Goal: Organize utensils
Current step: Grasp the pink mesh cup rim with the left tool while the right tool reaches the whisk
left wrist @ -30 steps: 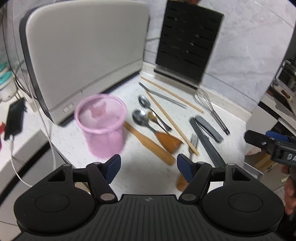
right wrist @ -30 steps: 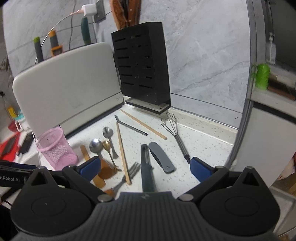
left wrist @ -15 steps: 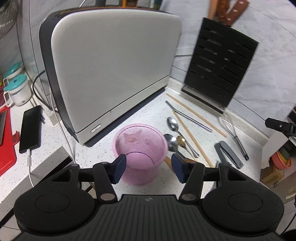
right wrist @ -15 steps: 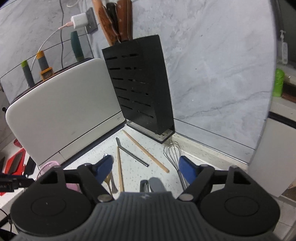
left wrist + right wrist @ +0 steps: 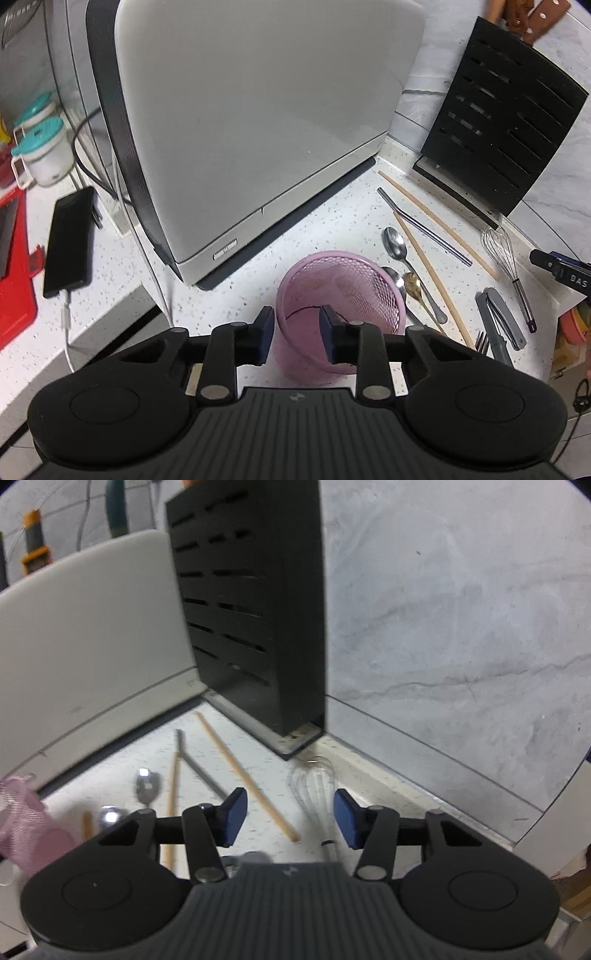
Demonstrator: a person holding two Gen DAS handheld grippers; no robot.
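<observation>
Closing left tool point(image 5: 296, 332): pads straddle pink mesh cup point(image 5: 341, 306) rim, not pressing
Right tool point(image 5: 290, 818): closing, apart, above wire whisk point(image 5: 314, 786)

pink plastic mesh cup point(image 5: 340, 295), glossy metal spoons point(image 5: 395, 243), wooden chopsticks point(image 5: 428, 273)

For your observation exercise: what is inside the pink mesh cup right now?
No utensils stand in the pink mesh cup; its mesh wall and a dark crack line show. The left gripper straddles the near rim, hiding the part of the inside below it.
</observation>
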